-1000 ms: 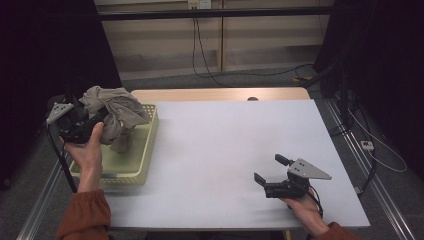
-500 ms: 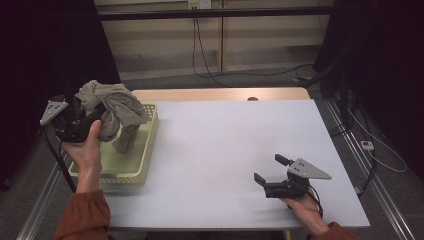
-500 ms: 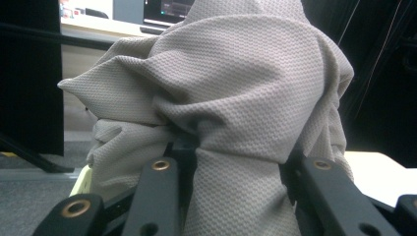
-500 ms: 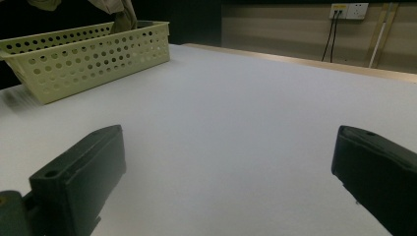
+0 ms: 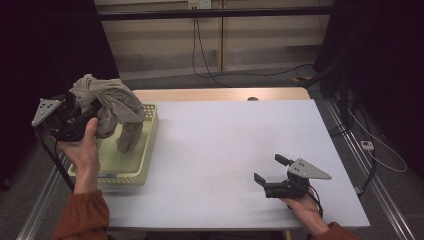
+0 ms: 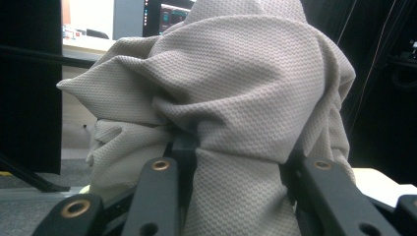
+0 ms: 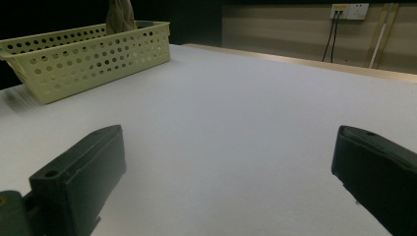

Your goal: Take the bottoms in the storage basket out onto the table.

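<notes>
- The grey-beige garment [image 5: 107, 102] hangs bunched in the air over the far left of the surface, above the basket, with one loose end trailing down into the basket's inside.
- The left gripper [image 5: 75, 117] has its jaws clamped on a thick fold of that cloth; in the left gripper view the fabric [image 6: 236, 123] bulges between and over both black jaws.
- The pale yellow perforated basket [image 5: 145, 165] sits at the left edge of the white surface [image 5: 235, 145], directly beneath the hanging cloth.
- The right gripper [image 5: 272, 172] rests low at the near right of the surface, well apart from the basket, its jaws spread wide with nothing between them.
- The step in hand looks like lifting the garment clear of the basket.
- To do it well, I judge the left hand should raise until the trailing end is above the basket rim before moving right, so the cloth does not drag or tip the light basket.
- The grip sits on a bunched fold, so a slow carry would lessen the chance of layers slipping out.
- The open middle of the surface seems the natural place to lay it down, where the right gripper could reach a free edge.
</notes>
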Available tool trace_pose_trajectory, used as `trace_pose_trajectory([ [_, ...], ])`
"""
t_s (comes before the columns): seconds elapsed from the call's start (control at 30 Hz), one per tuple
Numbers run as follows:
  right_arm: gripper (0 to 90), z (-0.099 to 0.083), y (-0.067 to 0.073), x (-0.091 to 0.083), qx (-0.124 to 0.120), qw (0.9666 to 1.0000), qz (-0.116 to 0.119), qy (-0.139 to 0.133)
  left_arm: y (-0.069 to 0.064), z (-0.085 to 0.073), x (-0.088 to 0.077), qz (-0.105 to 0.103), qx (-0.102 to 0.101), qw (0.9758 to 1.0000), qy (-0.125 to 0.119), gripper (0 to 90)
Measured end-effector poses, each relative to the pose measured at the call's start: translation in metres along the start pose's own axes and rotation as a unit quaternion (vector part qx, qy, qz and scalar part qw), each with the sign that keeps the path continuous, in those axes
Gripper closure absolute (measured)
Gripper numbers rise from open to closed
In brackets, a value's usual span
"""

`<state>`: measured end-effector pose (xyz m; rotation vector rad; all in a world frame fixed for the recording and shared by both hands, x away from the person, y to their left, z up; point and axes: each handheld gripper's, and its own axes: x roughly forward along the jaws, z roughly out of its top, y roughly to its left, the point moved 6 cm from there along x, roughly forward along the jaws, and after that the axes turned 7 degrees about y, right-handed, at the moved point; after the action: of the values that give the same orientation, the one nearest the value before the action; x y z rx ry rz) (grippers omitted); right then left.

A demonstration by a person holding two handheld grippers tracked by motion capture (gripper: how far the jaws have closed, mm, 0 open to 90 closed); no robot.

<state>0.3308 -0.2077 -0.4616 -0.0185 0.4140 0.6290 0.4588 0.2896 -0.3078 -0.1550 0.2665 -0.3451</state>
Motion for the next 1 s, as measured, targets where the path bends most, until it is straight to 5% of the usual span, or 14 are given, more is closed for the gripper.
trace_pose_trajectory([
  [0.73,0.0,0.0,0.0,0.0,0.0,1.0,0.001,0.0,-0.019,0.027,-0.025,-0.019,0.017,0.9987,-0.044,64.7],
  [1.0,0.0,0.0,0.0,0.0,0.001,1.0,0.001,0.001,-0.016,0.032,-0.031,-0.013,0.015,0.9984,-0.054,64.7],
])
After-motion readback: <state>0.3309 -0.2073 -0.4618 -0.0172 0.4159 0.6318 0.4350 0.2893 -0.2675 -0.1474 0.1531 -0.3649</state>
